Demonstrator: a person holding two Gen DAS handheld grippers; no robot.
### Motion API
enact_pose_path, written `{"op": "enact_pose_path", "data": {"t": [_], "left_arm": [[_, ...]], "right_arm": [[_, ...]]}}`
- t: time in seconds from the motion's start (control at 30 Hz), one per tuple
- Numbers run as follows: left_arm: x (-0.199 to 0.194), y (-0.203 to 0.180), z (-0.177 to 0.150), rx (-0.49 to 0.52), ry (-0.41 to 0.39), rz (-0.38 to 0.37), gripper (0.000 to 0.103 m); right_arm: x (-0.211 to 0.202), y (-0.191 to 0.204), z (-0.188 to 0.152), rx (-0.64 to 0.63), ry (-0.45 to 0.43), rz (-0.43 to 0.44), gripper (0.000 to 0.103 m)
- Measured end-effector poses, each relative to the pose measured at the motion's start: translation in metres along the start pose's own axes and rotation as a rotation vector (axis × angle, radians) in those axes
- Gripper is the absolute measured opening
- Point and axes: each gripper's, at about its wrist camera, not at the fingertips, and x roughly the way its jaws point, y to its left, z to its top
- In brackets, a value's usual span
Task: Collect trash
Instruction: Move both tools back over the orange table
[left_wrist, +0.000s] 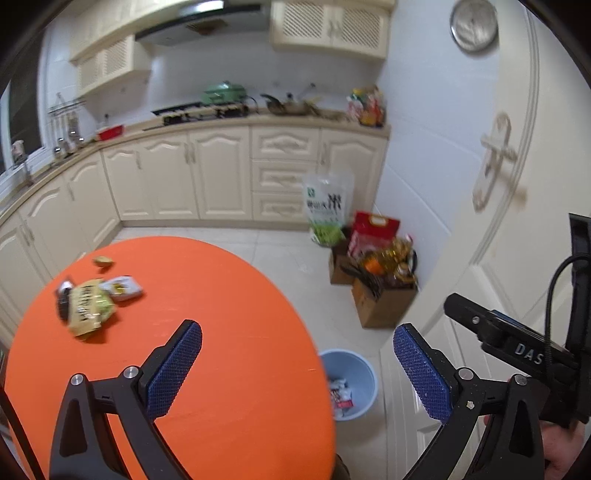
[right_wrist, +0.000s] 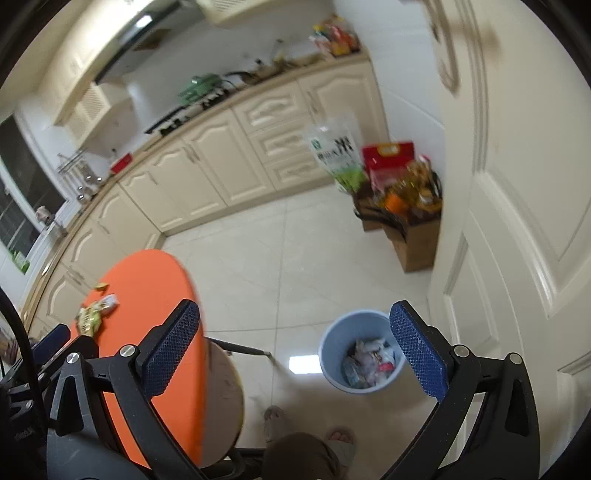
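Note:
Several wrappers lie on the round orange table (left_wrist: 221, 295): a yellow-green snack bag (left_wrist: 88, 308), a white packet (left_wrist: 123, 288), a dark wrapper (left_wrist: 63, 299) and a small brown scrap (left_wrist: 102, 261). The same pile of wrappers (right_wrist: 90, 315) shows far left in the right wrist view. A light blue bin (left_wrist: 354, 373) with trash inside stands on the floor beside the table; the bin (right_wrist: 332, 343) lies between the right fingers' line of sight. My left gripper (left_wrist: 297, 365) hangs open over the table's right edge, empty. My right gripper (right_wrist: 293, 347) is open above the floor, empty.
Cardboard boxes (left_wrist: 380, 295) with bottles and bags stand against the wall by a white door (left_wrist: 517, 221). Cream cabinets (left_wrist: 221, 173) run along the back. A person's slippered feet (right_wrist: 310, 432) stand near the bin. The other gripper's body (left_wrist: 517, 343) shows at right.

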Motion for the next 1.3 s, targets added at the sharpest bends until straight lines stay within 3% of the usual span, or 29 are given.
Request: {"op": "enact_pose_path", "data": {"t": [0.43,0.73,0.93,1.07,1.3], "left_arm": [[-0.134,0.061,-0.074,-0.138,-0.168,0.110,0.102],[-0.214,0.086,-0.147,-0.256,-0.272,0.246,0.102],[-0.234,0.085,-0.186,-0.311,-0.277,0.310,0.102],[-0.235,0.080,-0.196,-0.333,-0.264,0.325,0.102],[-0.217,0.100,-0.164,-0.362,-0.230,0.338,0.102]], "right_arm": [[-0.076,0.138,-0.019,-0.213,-0.127,0.112,0.103],[-0.100,0.224,-0.053,-0.380,-0.167,0.188,0.103],[-0.093,0.262,-0.072,-0.460,-0.143,0.230,0.103],[-0.081,0.280,-0.083,-0.501,-0.115,0.244,0.103],[-0.045,0.302,-0.092,-0.539,-0.051,0.246,0.103]]}}
